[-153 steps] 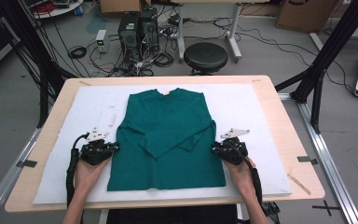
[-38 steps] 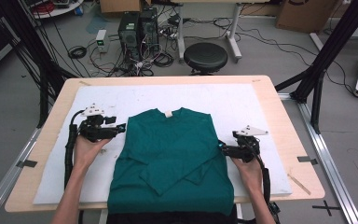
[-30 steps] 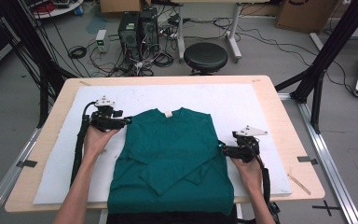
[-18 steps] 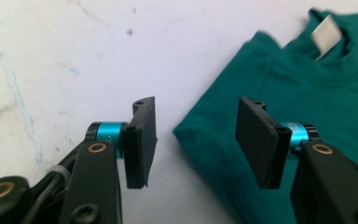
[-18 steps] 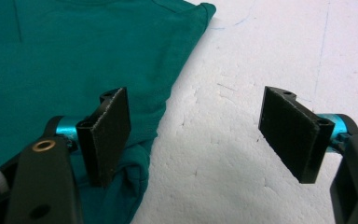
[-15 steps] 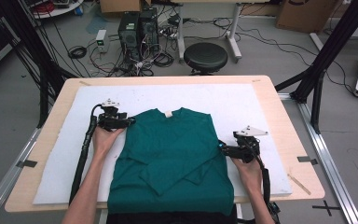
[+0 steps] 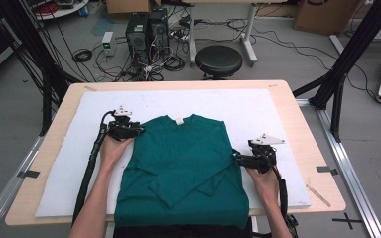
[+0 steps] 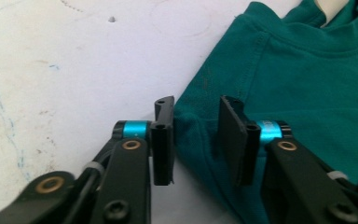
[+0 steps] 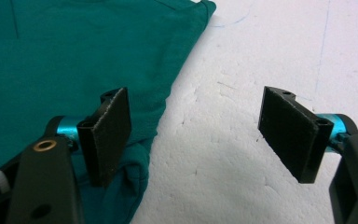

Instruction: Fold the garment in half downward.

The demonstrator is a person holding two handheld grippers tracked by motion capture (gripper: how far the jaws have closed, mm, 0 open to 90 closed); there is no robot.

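While closing, jaws astride shirt [image 8: 279, 88] shoulder (unpinched)

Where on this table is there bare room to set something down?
Bare white foam mat beyond the green long-sleeved shirt, toward the far edge, and a strip along its left. It is crowded at the shirt's sides, by the left gripper and right gripper.

We see a wooden table [image 7: 300, 119] carrying a white foam sheet [image 7: 248, 106]; a green shirt [image 7: 181, 163] lies flat on that sheet.
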